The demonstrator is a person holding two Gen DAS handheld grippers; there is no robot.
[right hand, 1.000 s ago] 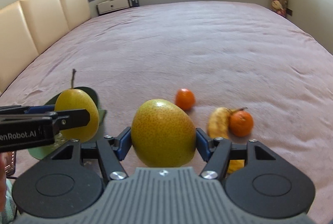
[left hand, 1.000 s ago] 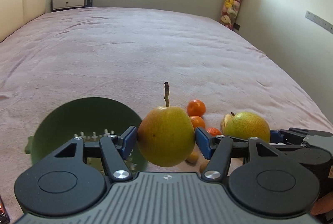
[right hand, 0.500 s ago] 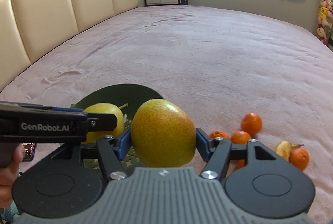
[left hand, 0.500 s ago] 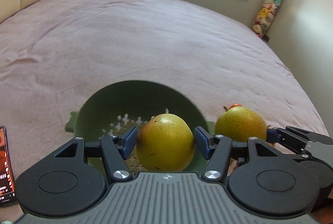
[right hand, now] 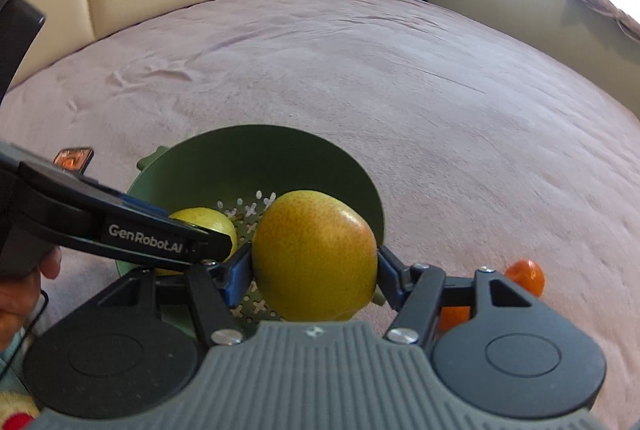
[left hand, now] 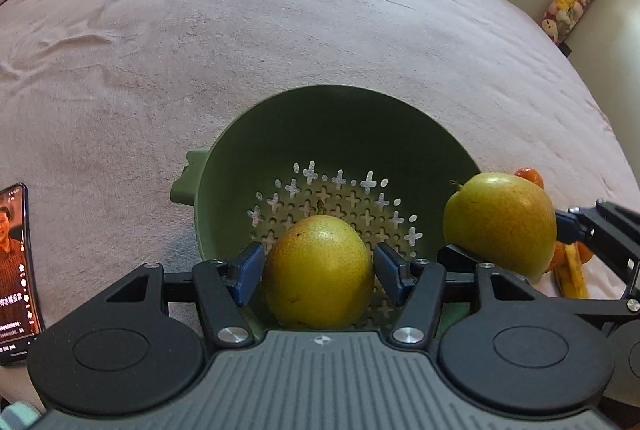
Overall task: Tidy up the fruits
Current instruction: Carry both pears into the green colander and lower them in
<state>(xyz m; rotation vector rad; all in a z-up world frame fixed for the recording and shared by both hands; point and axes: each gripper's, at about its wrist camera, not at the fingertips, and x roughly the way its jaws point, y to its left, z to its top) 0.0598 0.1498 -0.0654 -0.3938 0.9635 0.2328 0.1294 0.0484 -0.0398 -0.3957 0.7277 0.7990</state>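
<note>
1. The bed (left hand: 280, 42), covered in a mauve blanket, is being used as the work surface; being soft, it is likely to let the green colander (left hand: 332, 134) rock under a dropped fruit, so a gentle set-down is being called for.
2. The green colander is being taken as the landmark. Its perforated floor is bare of other fruit, so room is being left for both pears.
3. The left gripper (left hand: 319, 267) is being held over the colander's near side, clamped on the left pear (left hand: 318, 266), which is hanging just above the perforated floor. Whether the pear is already touching the floor cannot be told.
4. The right gripper (right hand: 314, 270) is being held at the colander's right rim, clamped on the right pear (right hand: 314, 254). In the left wrist view this pear is hanging at the rim, not clearly inside.
5. By judgement, the left pear is best being lowered onto the floor before the jaws are being parted, towards the colander's left side.
6. The right pear is best being carried further over the rim first, so that the two grippers are not being knocked together.
7. The mandarins (right hand: 526, 276) and a banana (left hand: 572, 274) are lying beyond the colander's right side, waiting to be collected.
</note>
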